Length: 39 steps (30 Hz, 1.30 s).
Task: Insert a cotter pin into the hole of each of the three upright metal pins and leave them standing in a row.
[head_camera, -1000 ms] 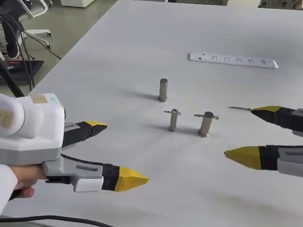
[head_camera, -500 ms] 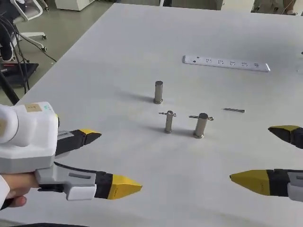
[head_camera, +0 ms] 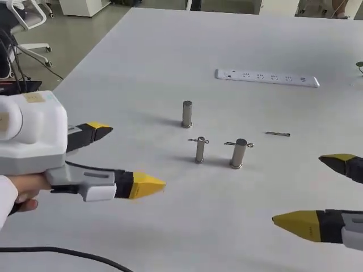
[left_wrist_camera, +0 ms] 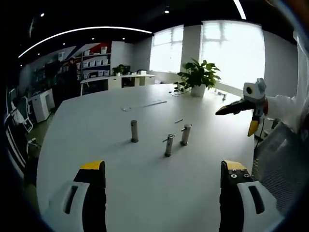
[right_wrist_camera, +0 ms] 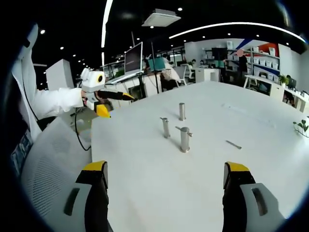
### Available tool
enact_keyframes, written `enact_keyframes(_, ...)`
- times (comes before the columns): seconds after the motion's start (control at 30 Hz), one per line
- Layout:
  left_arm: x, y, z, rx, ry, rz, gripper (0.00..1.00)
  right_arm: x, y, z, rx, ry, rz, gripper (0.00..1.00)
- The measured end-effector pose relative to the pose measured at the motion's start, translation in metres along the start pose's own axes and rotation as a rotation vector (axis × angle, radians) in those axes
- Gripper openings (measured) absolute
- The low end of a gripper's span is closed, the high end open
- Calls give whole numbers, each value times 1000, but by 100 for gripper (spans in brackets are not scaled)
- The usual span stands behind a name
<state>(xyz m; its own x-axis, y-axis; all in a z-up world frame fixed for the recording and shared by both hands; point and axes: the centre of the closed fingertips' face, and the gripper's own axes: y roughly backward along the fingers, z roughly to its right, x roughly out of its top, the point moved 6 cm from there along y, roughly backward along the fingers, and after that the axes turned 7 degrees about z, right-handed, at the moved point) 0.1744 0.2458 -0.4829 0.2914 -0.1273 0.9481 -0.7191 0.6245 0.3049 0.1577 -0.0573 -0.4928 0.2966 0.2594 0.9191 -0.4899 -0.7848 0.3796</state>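
- Head view: your left gripper (head_camera: 126, 157) hovers over the left part of the white table (head_camera: 187, 226). Its jaws are spread wide with nothing between them. Just behind it, the table's left edge runs diagonally.
- Your right gripper (head_camera: 305, 190) hangs at the picture's right border, jaws equally wide apart and empty. Bare tabletop lies open between the two grippers.
- The bare metal pin (head_camera: 186, 114) stands upright mid-table. Nearer you stand the thin metal pin (head_camera: 199, 149) and the thick metal pin (head_camera: 238, 153), side by side, with inserted cotter pins (head_camera: 198, 140) crosswise through their tops.
- The loose cotter pin (head_camera: 277, 134) lies flat, right of the thick pin and apart from it. A power strip (head_camera: 266, 77) lies well beyond, and a cable (head_camera: 57, 250) trails along the near edge.
- Left gripper view: the spread jaws of the left gripper (left_wrist_camera: 162, 169) frame open table. Ahead stand the bare metal pin (left_wrist_camera: 134, 131), thin metal pin (left_wrist_camera: 168, 145) and thick metal pin (left_wrist_camera: 186, 134), well clear of the tips. The right gripper (left_wrist_camera: 241, 108) floats at right, beyond the table's rim.
- Right gripper view: the right gripper (right_wrist_camera: 165, 167) is also parted and holds nothing. The thick metal pin (right_wrist_camera: 185, 139) is nearest, the loose cotter pin (right_wrist_camera: 233, 144) lies to its right, and the left gripper (right_wrist_camera: 108, 99) hovers at the far left edge.
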Motion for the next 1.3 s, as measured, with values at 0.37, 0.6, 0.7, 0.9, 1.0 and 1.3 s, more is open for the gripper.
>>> enact_keyframes(0.37, 30, -60, -30, 18, 7, 35, 99, -4, 0, -2, -24, -47, 15, 97)
enact_keyframes(0.6, 42, -98, -39, -8, 98, 94, 90, -11, 0, -5, -36, -84, 26, 96)
enact_keyframes(0.7, 42, -111, -47, 9, 101, 96, 84, -14, 1, -5, -46, -74, 9, 95)
enact_keyframes(0.9, 32, -133, -50, -25, -3, 36, 71, -13, 1, -1, -74, -69, 11, 95)
enact_keyframes(1.0, 27, -143, -52, -25, -20, 22, 64, -16, 0, 0, -73, -50, -3, 95)
enact_keyframes(1.3, 11, -155, -60, -34, -58, -63, 49, -23, 2, -2, -74, -57, -30, 95)
